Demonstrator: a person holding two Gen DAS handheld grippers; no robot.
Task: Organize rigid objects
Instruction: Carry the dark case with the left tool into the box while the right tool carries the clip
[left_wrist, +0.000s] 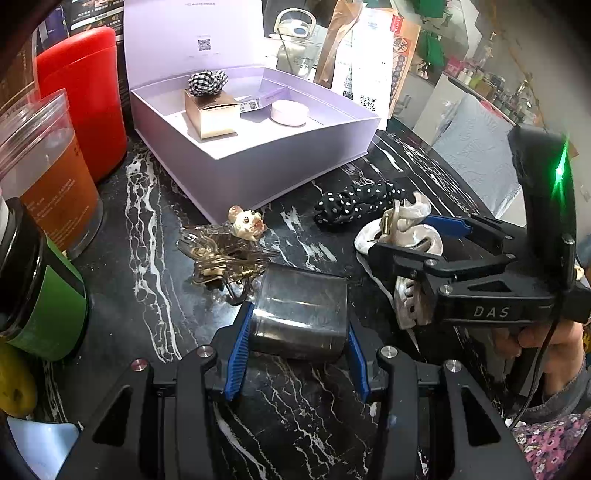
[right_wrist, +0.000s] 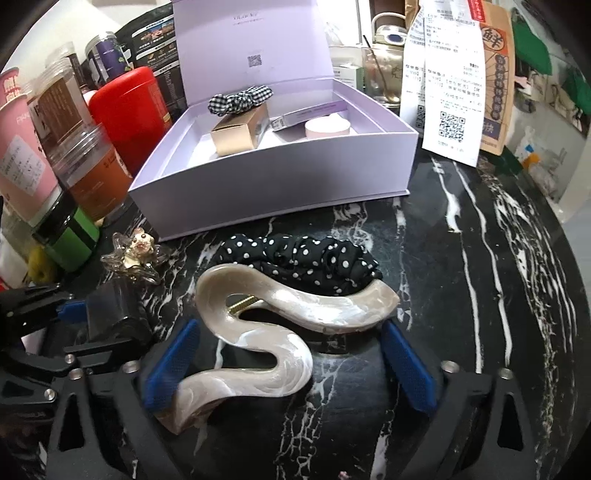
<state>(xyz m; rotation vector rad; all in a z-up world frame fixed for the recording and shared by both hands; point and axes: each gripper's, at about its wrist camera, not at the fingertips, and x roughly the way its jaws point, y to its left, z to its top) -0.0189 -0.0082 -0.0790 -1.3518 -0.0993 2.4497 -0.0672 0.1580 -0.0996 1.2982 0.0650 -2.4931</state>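
Observation:
My left gripper (left_wrist: 298, 352) is shut on a smoky translucent block (left_wrist: 301, 314) that rests on the black marble table (left_wrist: 147, 295); the block also shows in the right wrist view (right_wrist: 110, 314). My right gripper (right_wrist: 288, 365) is open around a pearly wavy hair claw (right_wrist: 258, 332), with gaps at both pads; the claw also shows in the left wrist view (left_wrist: 406, 236). A clear hair clip with a small dog figure (left_wrist: 229, 247) lies ahead of the block. An open lilac box (left_wrist: 258, 147) stands behind, holding a gold box (left_wrist: 212, 114), a checked scrunchie (left_wrist: 207, 83) and a pink round tin (left_wrist: 289, 112).
A black polka-dot scrunchie (right_wrist: 303, 262) lies just beyond the claw. A red canister (left_wrist: 85, 96), an orange-filled clear jar (left_wrist: 48, 173) and a green-labelled jar (left_wrist: 40, 295) crowd the left. Paper bags and a receipt (right_wrist: 450, 77) stand at the back right.

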